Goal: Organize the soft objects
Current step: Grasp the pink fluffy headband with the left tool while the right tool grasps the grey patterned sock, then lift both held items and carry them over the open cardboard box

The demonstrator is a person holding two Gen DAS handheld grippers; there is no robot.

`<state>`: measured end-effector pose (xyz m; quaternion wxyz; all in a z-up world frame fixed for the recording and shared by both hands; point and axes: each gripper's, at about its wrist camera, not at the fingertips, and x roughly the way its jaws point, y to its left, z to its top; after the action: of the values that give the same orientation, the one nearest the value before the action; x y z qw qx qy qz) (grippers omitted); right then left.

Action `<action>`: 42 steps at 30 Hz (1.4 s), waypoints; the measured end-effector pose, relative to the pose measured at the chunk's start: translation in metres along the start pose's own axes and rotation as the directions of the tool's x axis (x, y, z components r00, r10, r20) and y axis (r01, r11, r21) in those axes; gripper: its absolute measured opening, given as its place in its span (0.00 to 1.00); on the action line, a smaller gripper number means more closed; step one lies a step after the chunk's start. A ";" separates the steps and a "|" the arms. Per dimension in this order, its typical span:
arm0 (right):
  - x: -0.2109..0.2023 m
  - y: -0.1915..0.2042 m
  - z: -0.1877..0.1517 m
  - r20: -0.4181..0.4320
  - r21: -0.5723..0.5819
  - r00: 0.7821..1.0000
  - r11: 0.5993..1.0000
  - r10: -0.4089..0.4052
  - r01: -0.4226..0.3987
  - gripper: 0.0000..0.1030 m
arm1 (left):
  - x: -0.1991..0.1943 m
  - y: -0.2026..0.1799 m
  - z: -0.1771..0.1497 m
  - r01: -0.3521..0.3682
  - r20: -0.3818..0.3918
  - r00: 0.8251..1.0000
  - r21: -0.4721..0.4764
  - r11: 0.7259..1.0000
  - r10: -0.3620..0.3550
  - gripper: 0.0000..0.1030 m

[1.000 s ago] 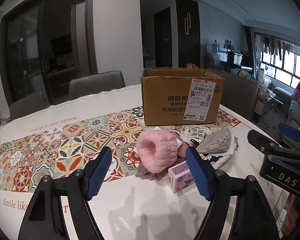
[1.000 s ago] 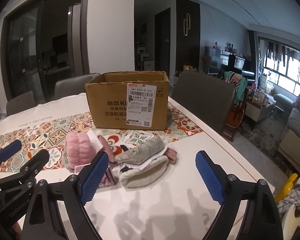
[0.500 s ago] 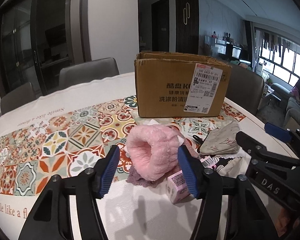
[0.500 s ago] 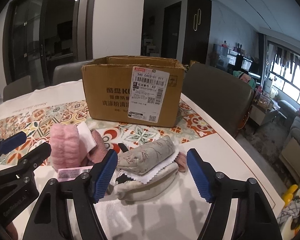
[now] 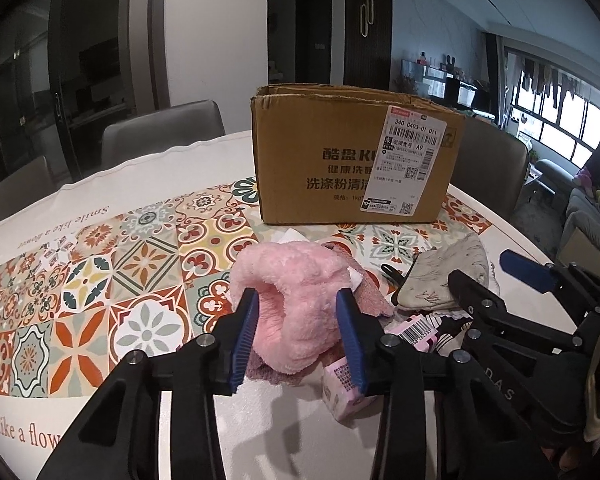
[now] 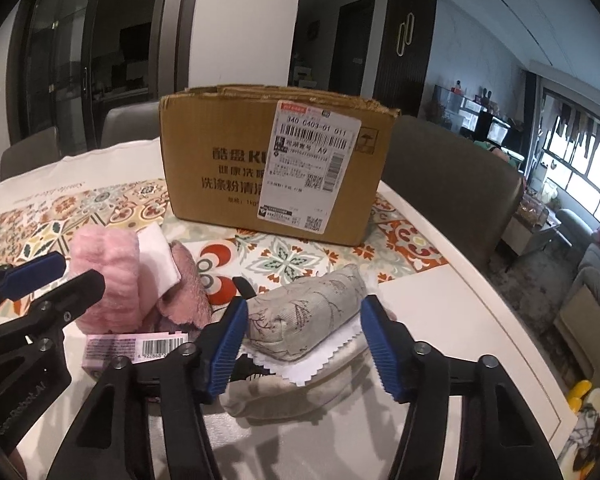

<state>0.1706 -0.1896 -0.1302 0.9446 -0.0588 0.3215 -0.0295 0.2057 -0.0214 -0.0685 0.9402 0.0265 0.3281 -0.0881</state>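
Observation:
A fluffy pink headband (image 5: 296,300) lies on the table in front of a cardboard box (image 5: 352,160). My left gripper (image 5: 298,334) has its blue pads on both sides of the headband and presses into it. A grey embroidered pouch (image 6: 304,316) lies on a white zigzag-edged cloth (image 6: 320,364) and a beige soft item. My right gripper (image 6: 304,344) is open, its pads either side of the pouch with a gap on the right. The headband also shows in the right wrist view (image 6: 108,276).
A pink barcode-labelled packet (image 5: 352,388) lies just right of the headband. A dusty pink cloth (image 6: 188,288) sits between headband and pouch. The table (image 5: 100,184) has a patterned tile runner. Grey chairs (image 6: 452,176) stand around it. The table edge (image 6: 512,336) curves at the right.
Both grippers moved forward and down toward the pile. The left jaws narrowed from wide open onto the pink headband. The right jaws narrowed around the grey pouch.

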 end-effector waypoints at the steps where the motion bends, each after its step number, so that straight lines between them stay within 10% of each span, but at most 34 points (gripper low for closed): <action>1: 0.002 0.001 -0.001 -0.007 -0.004 1.000 1.000 0.000 0.000 0.52 | 0.001 -0.001 0.000 0.001 -0.001 1.000 0.003 1.000 -0.001 0.34; 14: 0.002 0.002 -0.005 -0.023 -0.026 1.000 1.000 0.011 -0.012 0.17 | 0.006 -0.001 -0.003 0.030 -0.009 1.000 0.003 1.000 -0.030 0.14; 42: -0.067 -0.009 0.026 0.181 -0.039 0.983 0.999 -0.015 0.022 0.14 | -0.063 -0.014 0.037 0.002 0.183 0.983 0.039 0.999 -0.009 0.11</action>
<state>0.1336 -0.1896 -0.0682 0.9681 -0.0837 0.2347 -0.0261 0.1770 -0.0294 -0.0001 0.9654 0.0353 0.2387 -0.0993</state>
